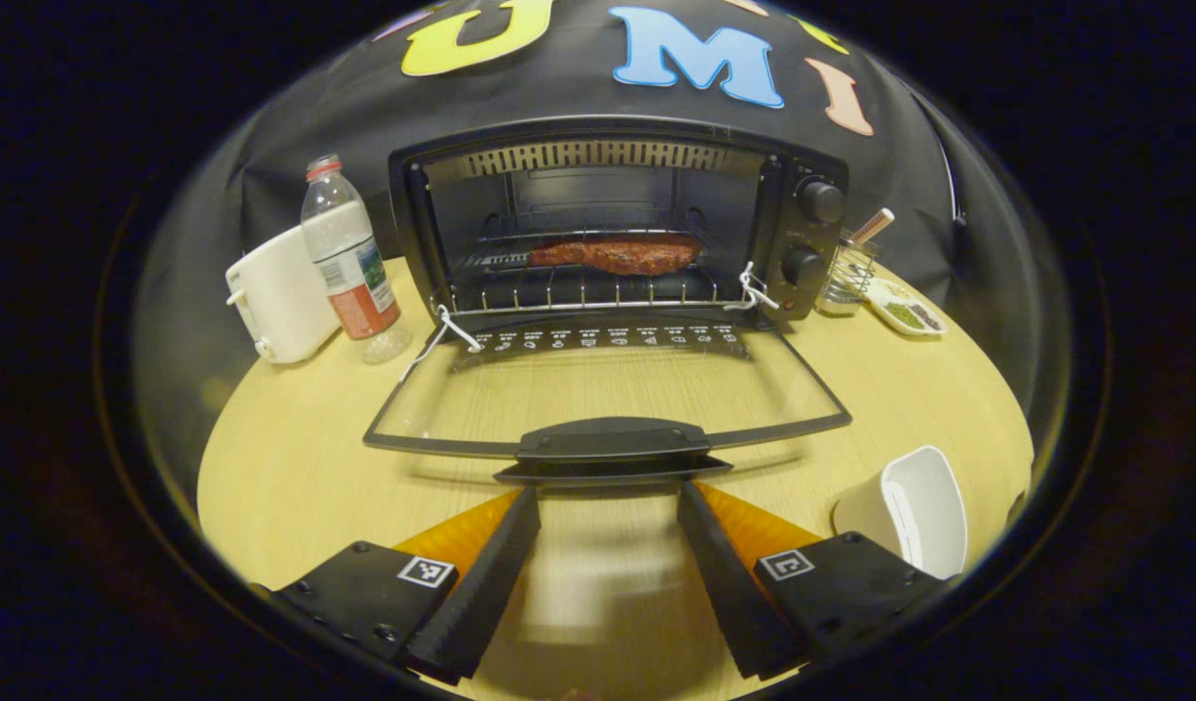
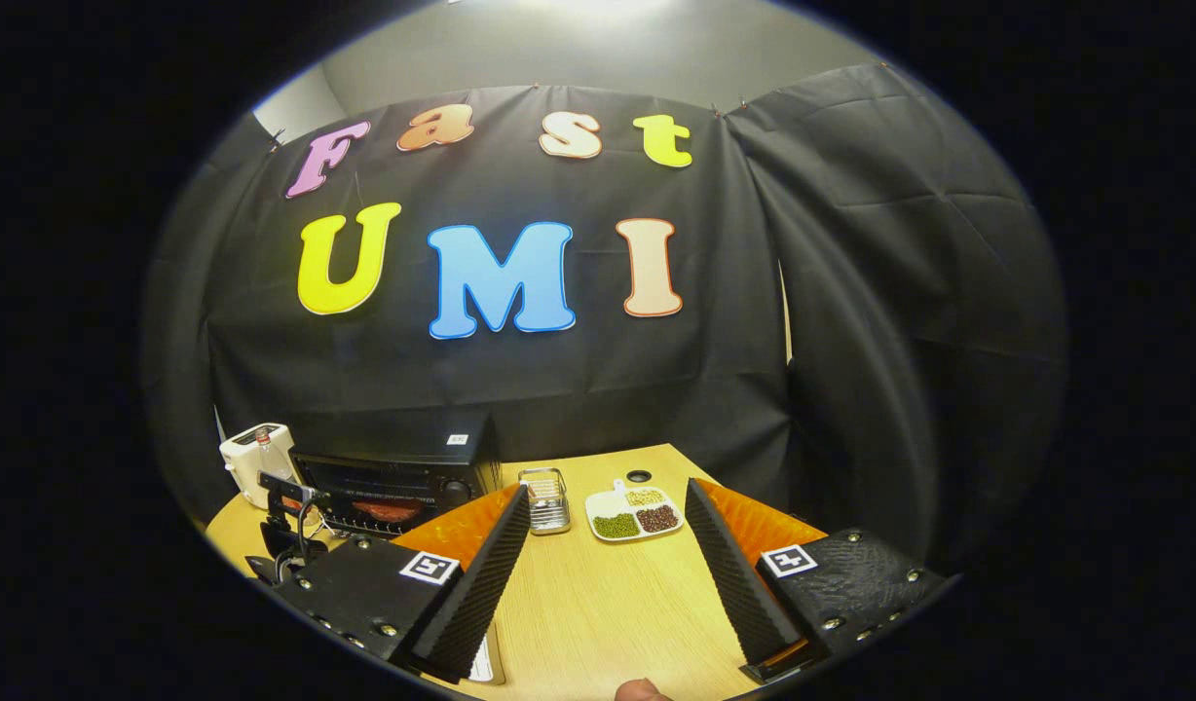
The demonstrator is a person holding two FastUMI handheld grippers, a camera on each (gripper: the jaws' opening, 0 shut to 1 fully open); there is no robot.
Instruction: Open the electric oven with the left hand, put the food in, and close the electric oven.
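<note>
**A:** Going left to right in the left gripper view: a white appliance point(image 1: 281, 297) at the left edge, a water bottle point(image 1: 350, 258) just beside it, then the electric oven point(image 1: 617, 219) in the upper centre with its glass door point(image 1: 608, 389) dropped flat towards us. Where's the food?

**B:** Already inside. The slab of meat point(image 1: 617, 255) lies on the wire rack point(image 1: 579, 292), centre of the cavity. So what's left, I'd judge, is closing.

**A:** And the left gripper point(image 1: 608, 506)?

**B:** At the bottom centre, fingers spread wide, holding nothing. Its tips sit just under the door handle point(image 1: 613, 443), very near it; I can't tell if they touch.

**A:** Risks?

**B:** The handle is wider than it is thick. If the fingers only catch its edge, it could slip as the door swings up and drop back onto the table point(image 1: 296, 458). Pushing too hard might shove the whole oven back towards the bottle. White cords point(image 1: 442, 331) are tied at both hinges and could snag in the gap.

**A:** Further right?

**B:** A wire holder point(image 1: 846, 273) and a divided dish point(image 1: 905, 310) beside the oven, and a white cup point(image 1: 915, 506) on its side at lower right, close to the gripper's right finger. A sideways swing could knock it.

**A:** The right gripper point(image 2: 608, 555)?

**B:** In the right gripper view, wide apart too, empty, raised above the table, with the oven at lower left.
</note>
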